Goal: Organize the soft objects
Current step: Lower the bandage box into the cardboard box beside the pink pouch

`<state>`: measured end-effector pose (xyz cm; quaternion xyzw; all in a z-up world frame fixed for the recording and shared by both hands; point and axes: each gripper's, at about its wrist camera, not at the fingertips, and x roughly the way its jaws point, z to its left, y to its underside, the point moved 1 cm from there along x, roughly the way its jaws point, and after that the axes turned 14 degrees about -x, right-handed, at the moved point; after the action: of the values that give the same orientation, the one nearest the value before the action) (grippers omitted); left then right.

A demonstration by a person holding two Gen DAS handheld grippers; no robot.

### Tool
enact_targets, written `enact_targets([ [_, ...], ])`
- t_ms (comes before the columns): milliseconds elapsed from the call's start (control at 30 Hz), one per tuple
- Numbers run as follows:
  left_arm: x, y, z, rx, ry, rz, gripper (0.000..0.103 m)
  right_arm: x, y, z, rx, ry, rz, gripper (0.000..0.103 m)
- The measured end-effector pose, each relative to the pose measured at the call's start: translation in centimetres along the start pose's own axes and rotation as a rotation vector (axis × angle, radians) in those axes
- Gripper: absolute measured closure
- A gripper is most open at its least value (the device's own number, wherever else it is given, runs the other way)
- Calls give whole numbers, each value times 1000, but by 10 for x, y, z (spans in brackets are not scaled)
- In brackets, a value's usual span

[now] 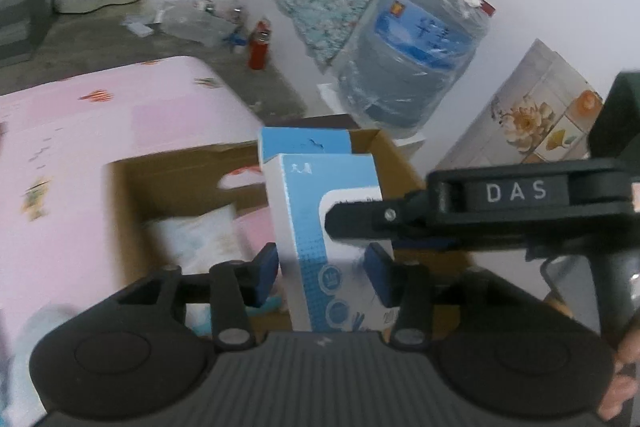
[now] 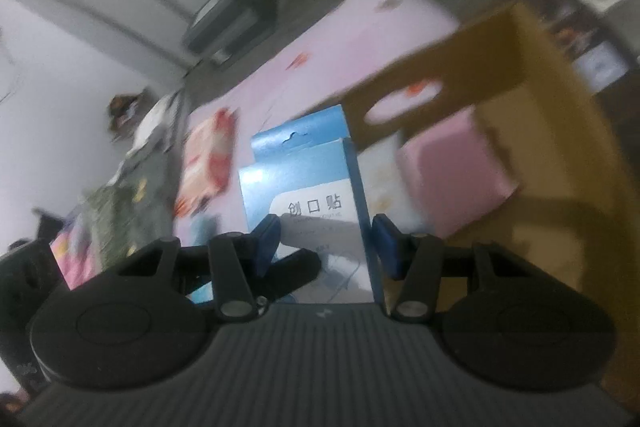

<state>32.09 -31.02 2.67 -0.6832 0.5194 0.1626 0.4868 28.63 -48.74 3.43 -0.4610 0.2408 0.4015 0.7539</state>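
Observation:
A blue and white band-aid box stands upright between the blue pads of my left gripper, which is shut on it above an open cardboard box. My right gripper is shut on the same box from its other sides, and its black finger crosses the box's front in the left wrist view. Inside the cardboard box lie a white soft pack and a pink soft pack.
The cardboard box sits on a pink patterned sheet. A large water bottle stands behind it by a floral panel. A red canister stands on the floor. Colourful packets and green cloth lie at left.

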Motion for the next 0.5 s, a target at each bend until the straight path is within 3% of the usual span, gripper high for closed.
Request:
enact_targets([
  [67, 24, -4, -5, -14, -25, 18, 40, 1, -10, -13, -23, 85, -27, 53],
  [167, 35, -5, 0, -36, -59, 35, 41, 3, -16, -34, -28, 193, -47, 53],
  [500, -42, -13, 38, -12, -113, -89, 40, 9, 13, -45, -14, 176, -7, 55],
])
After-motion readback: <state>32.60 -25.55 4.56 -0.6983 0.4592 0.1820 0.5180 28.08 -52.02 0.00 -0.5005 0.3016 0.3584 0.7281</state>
